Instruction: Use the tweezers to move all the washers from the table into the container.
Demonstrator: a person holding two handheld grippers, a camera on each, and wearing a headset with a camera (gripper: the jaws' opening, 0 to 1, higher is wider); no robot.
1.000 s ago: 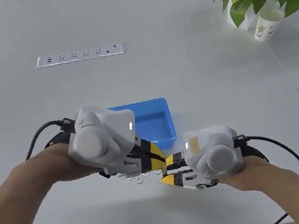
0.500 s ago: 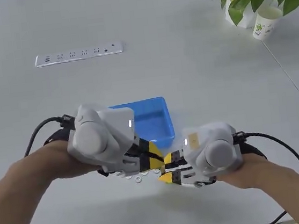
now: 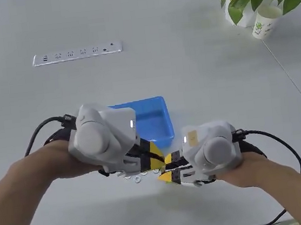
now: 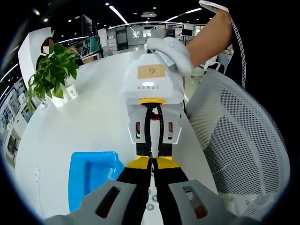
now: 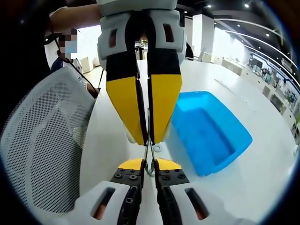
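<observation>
Your left gripper [image 3: 156,157] and right gripper [image 3: 166,176] both pinch the tweezers [image 5: 148,153], jaws narrow. Washers [image 3: 139,178] lie on the tabletop [image 3: 190,75] right under them.

One word can be read. In the left gripper view, the white body of the right gripper [image 4: 151,152] has small grey letters on its front. They look like KENSE, but the first letter is hard to tell. Just above the word on the right gripper sits a tan square sticker [image 4: 151,71] with a tiny dark mark on it, too small to read. In the head view, far from the right gripper, a white paper cup [image 3: 263,23] has green print on its side, and a white power strip [image 3: 77,53] has little dark marks. Both are too small to read.
</observation>
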